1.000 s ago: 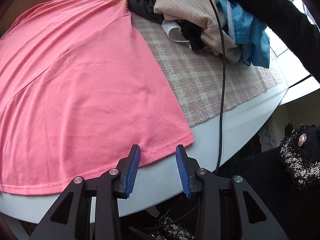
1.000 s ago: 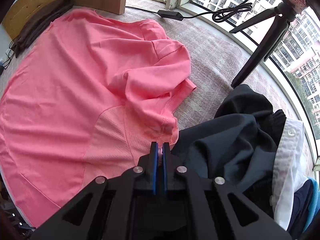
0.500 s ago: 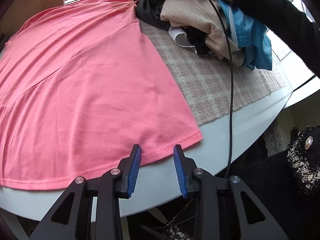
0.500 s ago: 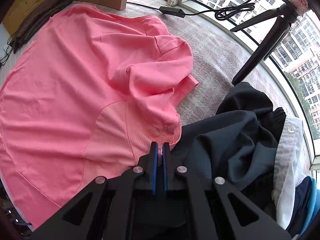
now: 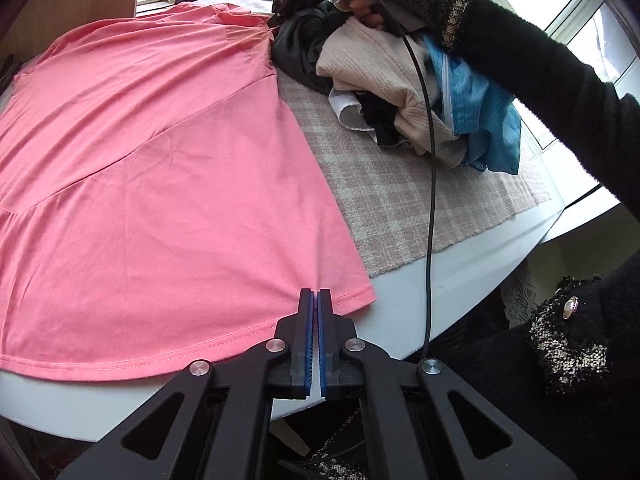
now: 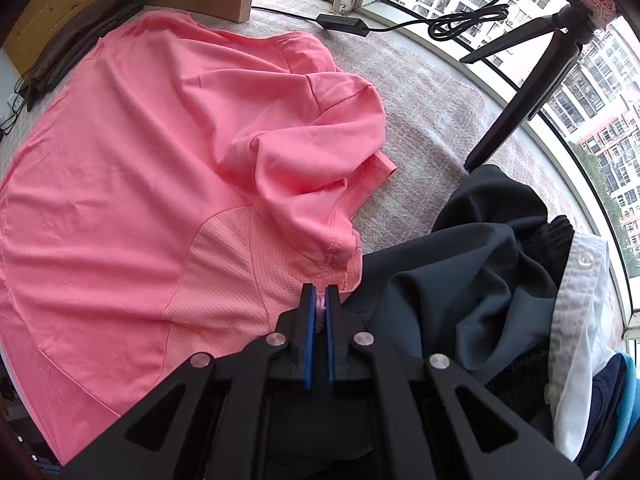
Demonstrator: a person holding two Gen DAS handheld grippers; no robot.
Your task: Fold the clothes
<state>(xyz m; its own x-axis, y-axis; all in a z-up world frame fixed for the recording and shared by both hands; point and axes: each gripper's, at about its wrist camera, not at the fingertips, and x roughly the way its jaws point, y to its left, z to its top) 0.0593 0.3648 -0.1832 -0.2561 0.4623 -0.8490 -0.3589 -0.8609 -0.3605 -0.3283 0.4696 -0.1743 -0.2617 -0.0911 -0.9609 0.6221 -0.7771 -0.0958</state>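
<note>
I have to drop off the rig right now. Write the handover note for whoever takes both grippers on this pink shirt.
Left gripper: shut on the bottom hem of the pink shirt, near its right corner at the table edge.
Right gripper: shut on the shirt's side seam under the crumpled sleeve, beside the dark garment.
The shirt lies spread flat on the checked cloth; the unfolded clothes pile sits to the right.
Done: one side pinched at both ends.
Left: no fold made yet; probably bring this side across, then the rest, then the pile.
</note>
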